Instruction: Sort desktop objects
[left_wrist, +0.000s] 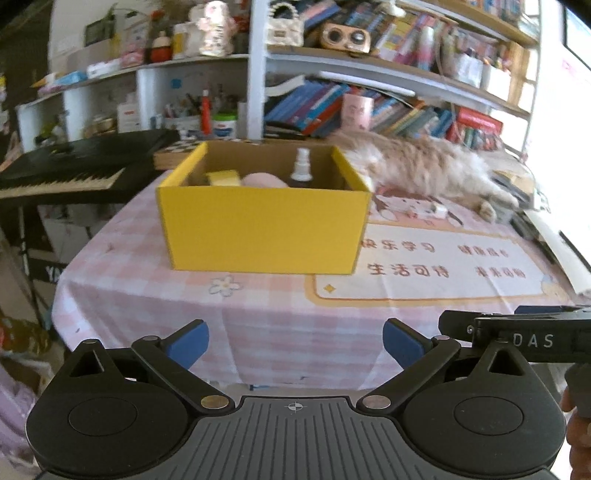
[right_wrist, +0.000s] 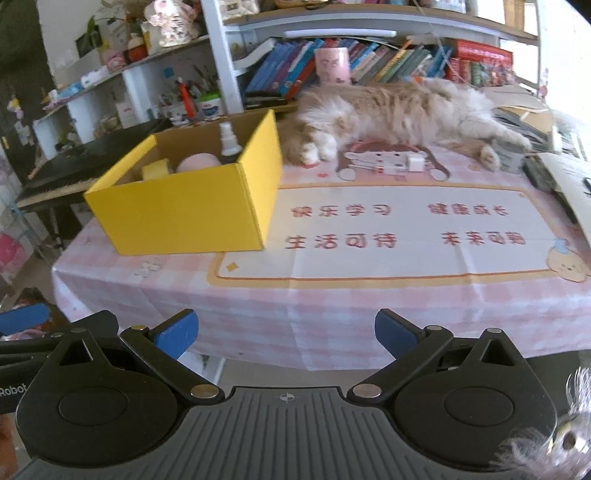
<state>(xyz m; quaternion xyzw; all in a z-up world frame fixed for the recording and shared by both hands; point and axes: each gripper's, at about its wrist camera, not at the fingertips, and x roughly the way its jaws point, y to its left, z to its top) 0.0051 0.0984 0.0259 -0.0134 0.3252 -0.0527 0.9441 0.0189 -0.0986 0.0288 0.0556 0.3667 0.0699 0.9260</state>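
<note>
A yellow cardboard box (left_wrist: 262, 229) (right_wrist: 184, 218) stands on the pink checked tablecloth, left of the printed mat. Inside it I see a small spray bottle (left_wrist: 301, 166) (right_wrist: 228, 142), a pink rounded thing (left_wrist: 264, 181) (right_wrist: 197, 161) and a yellow block (left_wrist: 221, 178) (right_wrist: 156, 170). My left gripper (left_wrist: 295, 345) hangs before the table's front edge, jaws wide open, nothing between them. My right gripper (right_wrist: 286, 334) is likewise open and empty, back from the table edge. A small white cube (right_wrist: 415, 163) (left_wrist: 439, 211) lies on the mat by the cat.
A fluffy cat (right_wrist: 399, 110) (left_wrist: 417, 166) lies across the back of the table. Bookshelves (left_wrist: 369, 107) stand behind it, a black keyboard (left_wrist: 74, 170) to the left. Stacked books and papers (right_wrist: 546, 155) crowd the right edge. The right gripper's body (left_wrist: 524, 338) shows at right.
</note>
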